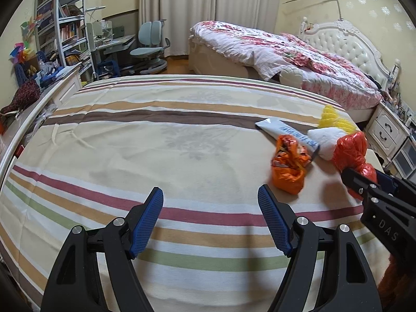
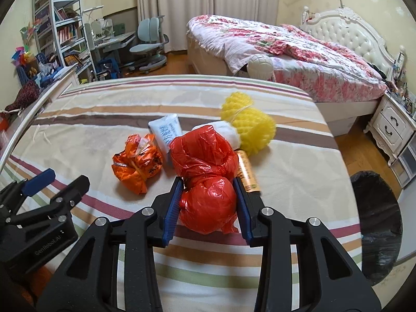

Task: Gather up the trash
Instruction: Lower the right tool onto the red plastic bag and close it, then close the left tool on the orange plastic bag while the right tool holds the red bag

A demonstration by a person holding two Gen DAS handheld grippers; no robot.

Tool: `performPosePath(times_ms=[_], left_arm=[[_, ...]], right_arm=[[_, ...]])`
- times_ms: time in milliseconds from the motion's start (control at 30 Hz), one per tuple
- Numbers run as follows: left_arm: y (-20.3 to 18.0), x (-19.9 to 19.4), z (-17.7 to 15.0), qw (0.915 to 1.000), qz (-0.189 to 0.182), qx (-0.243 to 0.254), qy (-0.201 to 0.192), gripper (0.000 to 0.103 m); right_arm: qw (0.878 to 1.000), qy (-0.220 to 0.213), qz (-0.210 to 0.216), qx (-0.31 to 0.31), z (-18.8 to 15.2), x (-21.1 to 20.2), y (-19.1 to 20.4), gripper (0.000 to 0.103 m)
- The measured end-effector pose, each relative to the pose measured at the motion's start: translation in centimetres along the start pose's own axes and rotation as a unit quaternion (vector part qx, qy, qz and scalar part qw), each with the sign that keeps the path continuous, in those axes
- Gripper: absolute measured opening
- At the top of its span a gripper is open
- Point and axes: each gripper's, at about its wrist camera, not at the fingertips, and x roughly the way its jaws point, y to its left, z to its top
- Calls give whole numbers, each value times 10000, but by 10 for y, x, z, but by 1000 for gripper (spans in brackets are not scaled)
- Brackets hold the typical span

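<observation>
The right gripper's [image 2: 208, 202] blue fingers [image 2: 173, 208] press both sides of the red plastic bag [image 2: 205, 171], which lies near the striped bed's [image 2: 78, 130] right edge. Beside it lie an orange wrapper [image 2: 136, 162], white packet [image 2: 166, 130] and yellow foam net [image 2: 249, 124]. The left gripper [image 1: 210, 221] stands wide open, empty, above the bed.

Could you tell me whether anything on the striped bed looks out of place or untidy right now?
Yes: litter lies in a loose pile on the striped bed: a crumpled orange wrapper, a white packet, yellow foam netting and a knotted red bag. The right gripper is shut on the red bag. Nothing looks spilled.
</observation>
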Motion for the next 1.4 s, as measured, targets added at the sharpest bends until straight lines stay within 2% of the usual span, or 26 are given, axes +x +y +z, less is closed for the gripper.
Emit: performPosePath(times_ms=[200,467,767,867,1000,1167,1400], left_arm=[[-20,0,3,9997,-179,164,-26,73],[-45,10,7,9990,-257,360,38,73],[-55,26,16,9985,-301,424,184,73],[-56,30,17,9979,-407,428,276,64],[-58,31,14,9965,-533,532,360,39],[-60,25,10,9959,-555,663,275,38],[-56,16,6,9960,-604,602,275,38]], right_arm=[[9990,-137,-318,285,3,-9,-35,38],[9945,-45,-717,760,-4,0,-87,38],[9930,92,-726,923,-11,13,-105,38],[9935,119,-680,907,-11,16,-103,38],[9940,151,-637,875,-13,18,-101,38],[9942,156,-626,866,-14,17,-99,38],[9946,90,-604,842,-14,11,-95,38]])
